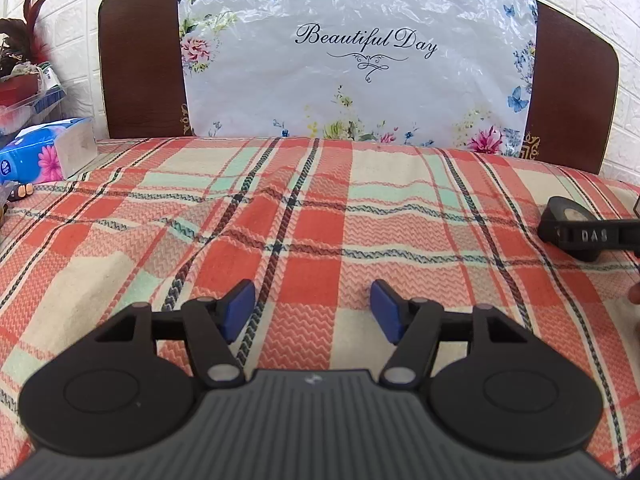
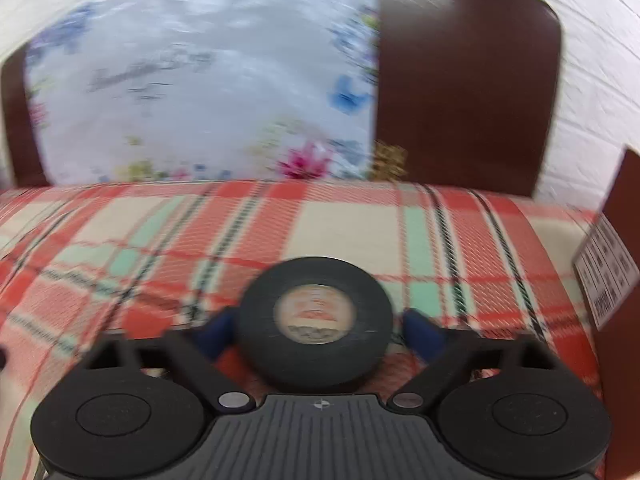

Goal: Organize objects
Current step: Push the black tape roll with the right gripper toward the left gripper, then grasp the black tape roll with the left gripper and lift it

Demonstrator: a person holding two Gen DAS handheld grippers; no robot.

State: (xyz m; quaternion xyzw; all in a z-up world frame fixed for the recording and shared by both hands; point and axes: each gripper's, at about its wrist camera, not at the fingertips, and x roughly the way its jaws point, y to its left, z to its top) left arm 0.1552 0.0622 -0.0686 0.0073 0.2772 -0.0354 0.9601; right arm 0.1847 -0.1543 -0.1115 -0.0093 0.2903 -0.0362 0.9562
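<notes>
In the right wrist view, my right gripper (image 2: 316, 332) is shut on a black roll of tape (image 2: 316, 320), its blue pads pressing the roll's two sides above the plaid cloth. The view is motion-blurred. In the left wrist view, my left gripper (image 1: 312, 306) is open and empty, its blue pads (image 1: 240, 308) spread wide just above the plaid bedcover (image 1: 280, 208). The right gripper with the tape roll (image 1: 568, 216) shows at the far right edge of that view.
A brown headboard (image 1: 140, 64) draped with a floral "Beautiful Day" plastic sheet (image 1: 352, 60) stands at the back. A blue tissue pack (image 1: 44, 152) and clutter sit at the left. A brown box with a label (image 2: 616, 280) stands at the right edge.
</notes>
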